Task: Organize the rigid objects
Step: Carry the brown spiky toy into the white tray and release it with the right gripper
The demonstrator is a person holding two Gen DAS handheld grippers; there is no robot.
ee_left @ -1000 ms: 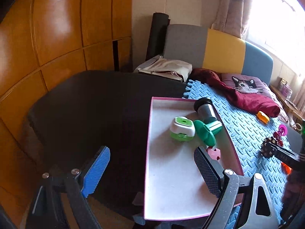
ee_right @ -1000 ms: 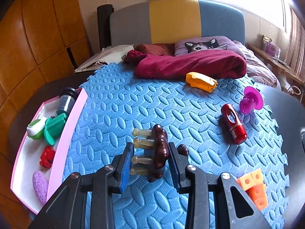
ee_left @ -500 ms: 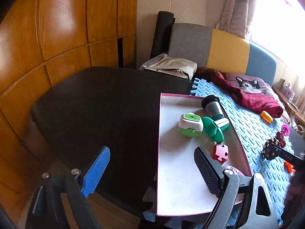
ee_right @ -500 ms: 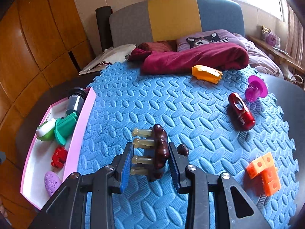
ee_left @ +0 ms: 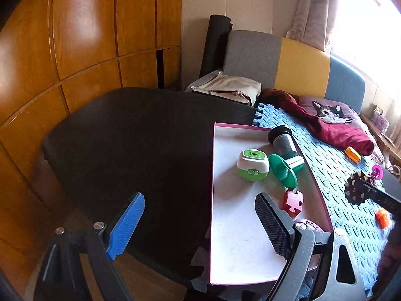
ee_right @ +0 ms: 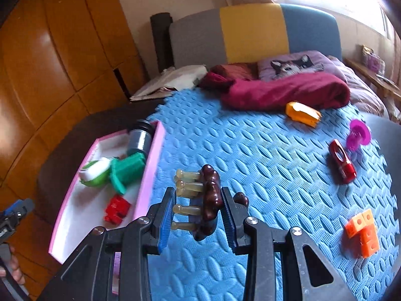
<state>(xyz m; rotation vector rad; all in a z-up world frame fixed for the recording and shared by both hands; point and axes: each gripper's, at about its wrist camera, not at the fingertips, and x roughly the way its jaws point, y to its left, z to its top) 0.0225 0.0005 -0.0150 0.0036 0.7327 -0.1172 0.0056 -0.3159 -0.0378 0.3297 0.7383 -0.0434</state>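
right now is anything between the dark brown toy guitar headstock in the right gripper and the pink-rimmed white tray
Nothing visible on the way. The right gripper holds the dark brown toy guitar headstock above bare blue foam mat, and only the pink-rimmed white tray wall lies beside it. The tray's near half is clear past the red puzzle piece.

The tray [ee_right: 147, 185] sits at the left of the frame, just beside the mat [ee_right: 263, 165]. In the tray, the cup [ee_right: 139, 138] lies at the far end and the puzzle piece [ee_right: 116, 209] nearer. On the mat, the blocks [ee_right: 363, 233] lie at lower right, the car [ee_right: 342, 161] above them.
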